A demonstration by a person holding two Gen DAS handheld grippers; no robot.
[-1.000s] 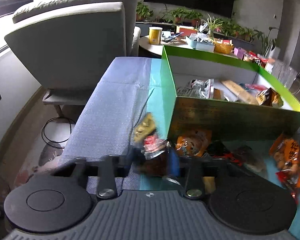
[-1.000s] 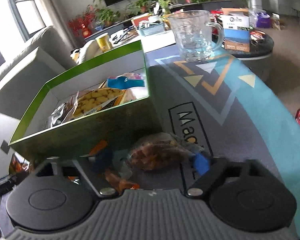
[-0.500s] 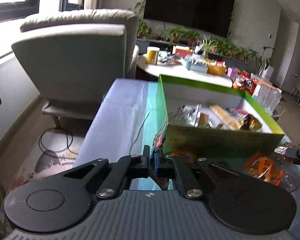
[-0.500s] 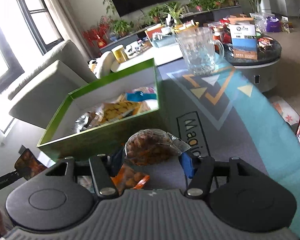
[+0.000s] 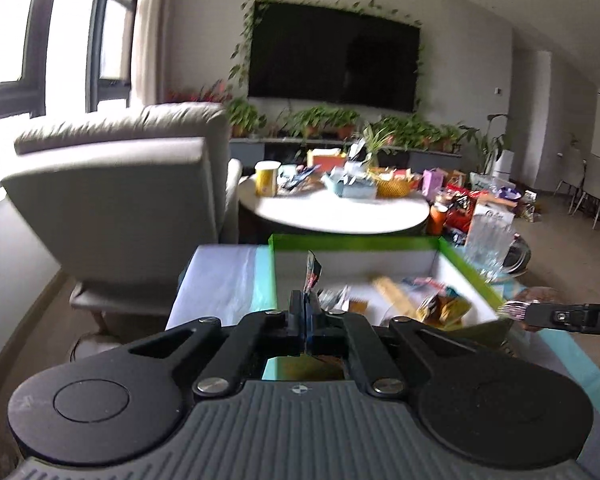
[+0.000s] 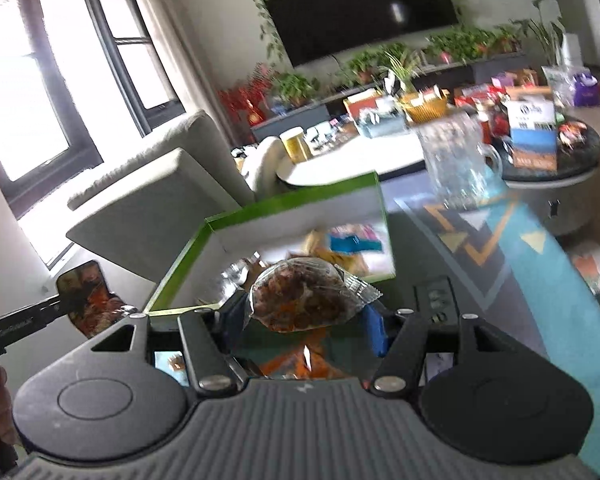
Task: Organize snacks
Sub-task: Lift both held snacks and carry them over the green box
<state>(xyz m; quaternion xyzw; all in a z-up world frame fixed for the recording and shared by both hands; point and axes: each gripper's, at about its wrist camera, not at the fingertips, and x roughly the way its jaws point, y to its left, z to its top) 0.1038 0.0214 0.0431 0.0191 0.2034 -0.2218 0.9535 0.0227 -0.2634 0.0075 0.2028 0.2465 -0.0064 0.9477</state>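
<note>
The left claw (image 5: 305, 312) pinches a thin snack packet (image 5: 312, 276) that sticks up from its tips. The right claw (image 6: 306, 312) squeezes a clear snack bag (image 6: 306, 298), with the green box (image 6: 300, 200) just ahead of it.

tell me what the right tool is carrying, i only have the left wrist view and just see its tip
observer: a clear bag of brown snack pieces, pinched between the blue pads of the right tool, by the near edge of the green box.
operator: and my packet, i only see it edge on
observer: the right wrist view shows the packet flat on: dark with red-brown print, clamped in the left tool.
operator: anything under the right tool
observer: something orange, likely another snack pack, lies on the table below it.
</note>
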